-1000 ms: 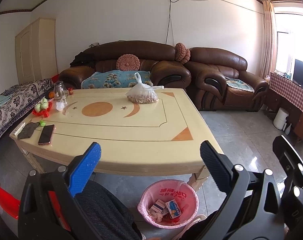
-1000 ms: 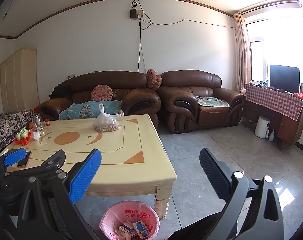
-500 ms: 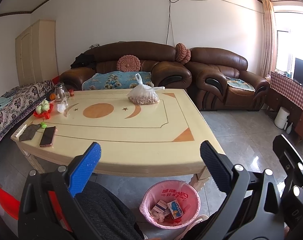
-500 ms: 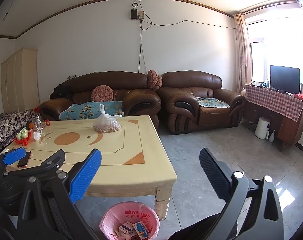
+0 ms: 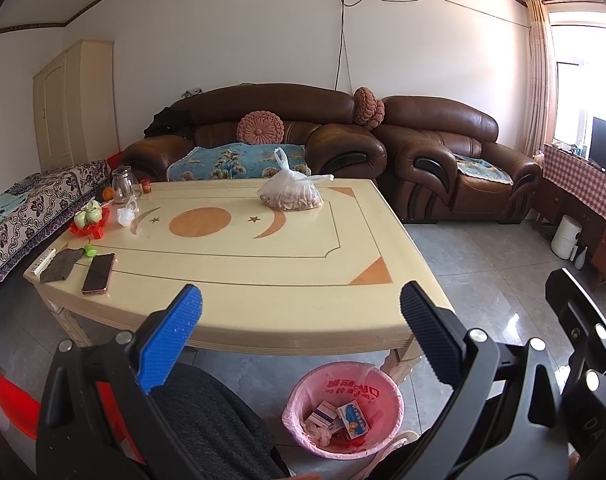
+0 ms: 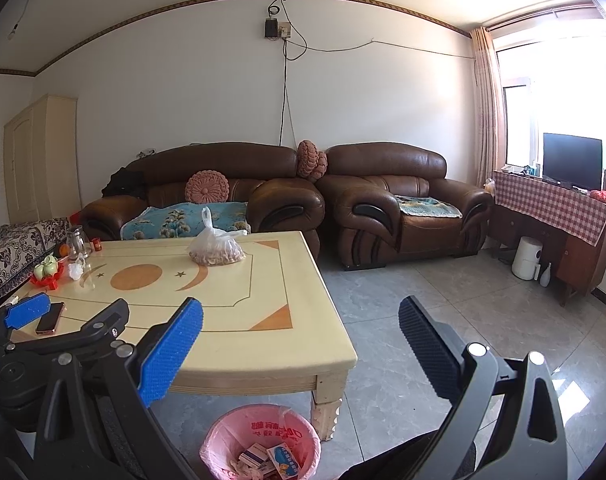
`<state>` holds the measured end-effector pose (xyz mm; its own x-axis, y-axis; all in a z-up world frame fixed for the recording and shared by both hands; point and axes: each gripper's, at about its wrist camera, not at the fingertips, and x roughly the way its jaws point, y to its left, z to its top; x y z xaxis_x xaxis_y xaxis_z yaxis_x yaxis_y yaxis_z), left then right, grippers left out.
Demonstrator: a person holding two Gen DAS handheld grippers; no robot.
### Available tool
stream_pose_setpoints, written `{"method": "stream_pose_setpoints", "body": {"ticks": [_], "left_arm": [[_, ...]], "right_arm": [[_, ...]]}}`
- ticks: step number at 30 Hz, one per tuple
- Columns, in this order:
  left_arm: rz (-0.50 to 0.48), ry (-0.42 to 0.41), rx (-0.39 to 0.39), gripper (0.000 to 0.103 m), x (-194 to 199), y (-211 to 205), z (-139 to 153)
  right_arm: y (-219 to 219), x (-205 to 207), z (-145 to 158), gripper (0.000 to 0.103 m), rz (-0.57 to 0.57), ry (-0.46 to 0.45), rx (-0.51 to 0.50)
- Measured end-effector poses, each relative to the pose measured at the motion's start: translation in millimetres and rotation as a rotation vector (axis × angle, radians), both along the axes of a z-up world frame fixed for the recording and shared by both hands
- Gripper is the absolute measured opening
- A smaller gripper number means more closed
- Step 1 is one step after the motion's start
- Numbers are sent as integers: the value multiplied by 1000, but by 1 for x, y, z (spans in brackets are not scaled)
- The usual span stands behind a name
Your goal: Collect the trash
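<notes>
I hold both the left gripper (image 5: 299,320) and the right gripper (image 6: 301,322) wide open and empty above the pink bin (image 5: 343,410), which holds small cartons (image 5: 353,424).

- Standing mid-room: cream table (image 5: 239,272) with orange moon and star inlays.
- Resting on its far side: knotted clear plastic bag (image 5: 290,197) of brownish contents.
- Lying near its left front corner: phone (image 5: 98,273) face up, just beside a grey cloth (image 5: 59,265).
- Sitting along its left edge: red tray (image 5: 87,227) carrying pale green cups, near a glass jar (image 5: 122,186).
- Lining the far wall: brown leather sofa (image 6: 207,196) with a round pink cushion (image 6: 207,187), and a matching armchair (image 6: 399,204) beside it.
- Standing at the right by the window: dark TV (image 6: 572,161) on a cabinet draped in red checked cloth (image 6: 551,205).
- Standing in the left corner: cream wardrobe (image 5: 73,104).
</notes>
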<state>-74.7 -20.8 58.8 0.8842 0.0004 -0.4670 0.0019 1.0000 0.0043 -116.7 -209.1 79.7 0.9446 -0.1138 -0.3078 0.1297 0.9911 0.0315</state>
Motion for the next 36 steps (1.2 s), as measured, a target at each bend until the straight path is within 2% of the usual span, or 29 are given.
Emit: {"method": "stream_pose_setpoints", "body": {"ticks": [20, 29, 36], "left_arm": [[-9, 10, -12, 97, 3, 5, 4], [-13, -21, 5, 97, -1, 5, 4], [-5, -4, -5, 97, 2, 7, 4]], "right_arm": [[-2, 2, -1, 96, 16, -4, -1], [-4, 3, 0, 96, 21, -7, 4], [-2, 6, 0, 96, 22, -2, -1]]}}
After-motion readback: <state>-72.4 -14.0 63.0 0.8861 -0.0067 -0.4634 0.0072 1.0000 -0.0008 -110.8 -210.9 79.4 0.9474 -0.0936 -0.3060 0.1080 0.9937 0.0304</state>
